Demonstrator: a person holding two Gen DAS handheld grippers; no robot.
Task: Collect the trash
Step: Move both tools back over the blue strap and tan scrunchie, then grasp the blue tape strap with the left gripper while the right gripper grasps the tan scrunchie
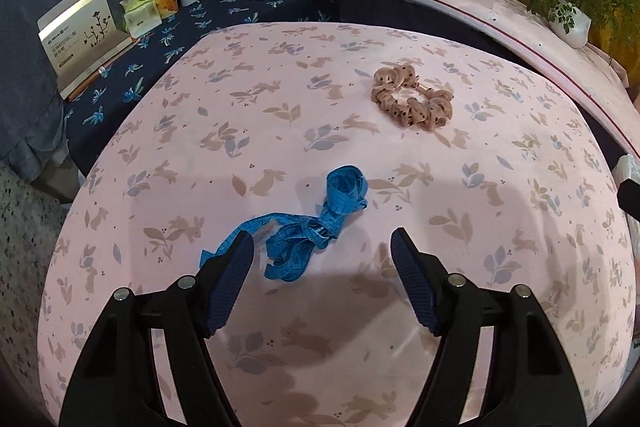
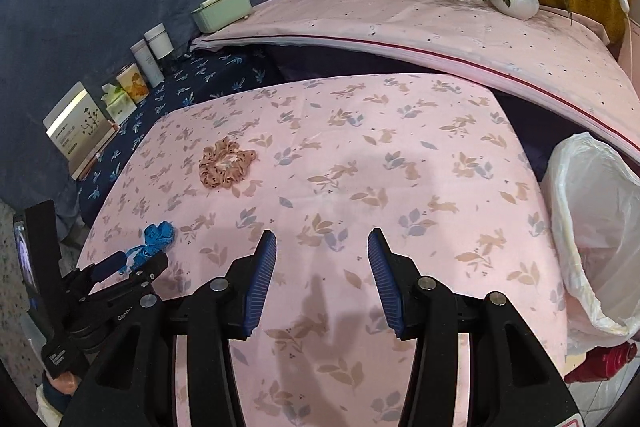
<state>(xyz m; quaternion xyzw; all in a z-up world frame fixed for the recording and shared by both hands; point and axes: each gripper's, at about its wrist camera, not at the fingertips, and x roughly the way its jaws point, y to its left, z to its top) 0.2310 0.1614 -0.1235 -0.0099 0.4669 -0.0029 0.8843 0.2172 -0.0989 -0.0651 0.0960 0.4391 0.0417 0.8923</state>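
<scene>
The left gripper [image 1: 322,245] hangs over the pink cloth [image 1: 460,195] with its jaws wide apart and holds nothing. The blue measuring tape [image 1: 316,223] lies crumpled just ahead, low in the middle of the left wrist frame, and one part of it is hidden behind the left finger. The scrunchie [image 1: 412,97] lies further up to the right. The right gripper [image 2: 322,247] is half open and empty. The bin bag [image 2: 592,227] stands at the right edge.

Both wrist cameras look steeply down along their jaws, close above the pink surface [image 1: 280,99]. They share the scrunchie [image 1: 412,101], which lies farther off in the right view. The left camera sits left of it.
</scene>
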